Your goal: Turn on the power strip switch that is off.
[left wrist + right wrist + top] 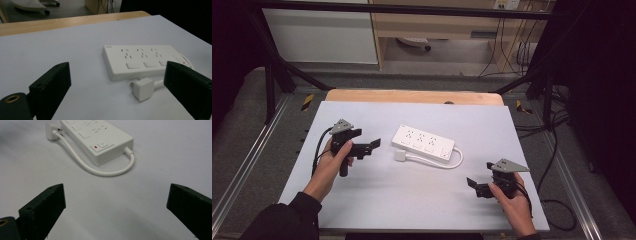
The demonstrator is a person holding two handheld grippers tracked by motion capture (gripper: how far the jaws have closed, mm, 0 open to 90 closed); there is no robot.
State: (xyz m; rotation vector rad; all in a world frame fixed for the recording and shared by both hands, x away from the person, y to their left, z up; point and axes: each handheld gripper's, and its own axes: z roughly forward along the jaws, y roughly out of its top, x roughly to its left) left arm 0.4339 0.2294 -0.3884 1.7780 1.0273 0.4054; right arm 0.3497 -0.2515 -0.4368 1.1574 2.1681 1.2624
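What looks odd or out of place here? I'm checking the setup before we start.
Nothing stands out. The white power strip lies flat and a little slanted on the table, its short cord looped back, its plug loose beside it. Both grippers, left and right, are open.

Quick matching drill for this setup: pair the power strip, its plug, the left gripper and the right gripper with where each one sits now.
1. power strip
2. plug
3. left gripper
4. right gripper

A. near right of the mat, open
B. mid-mat
C. left of the strip, open
D. on the mat against the strip's near edge

Pairs: 1-B, 2-D, 3-C, 4-A
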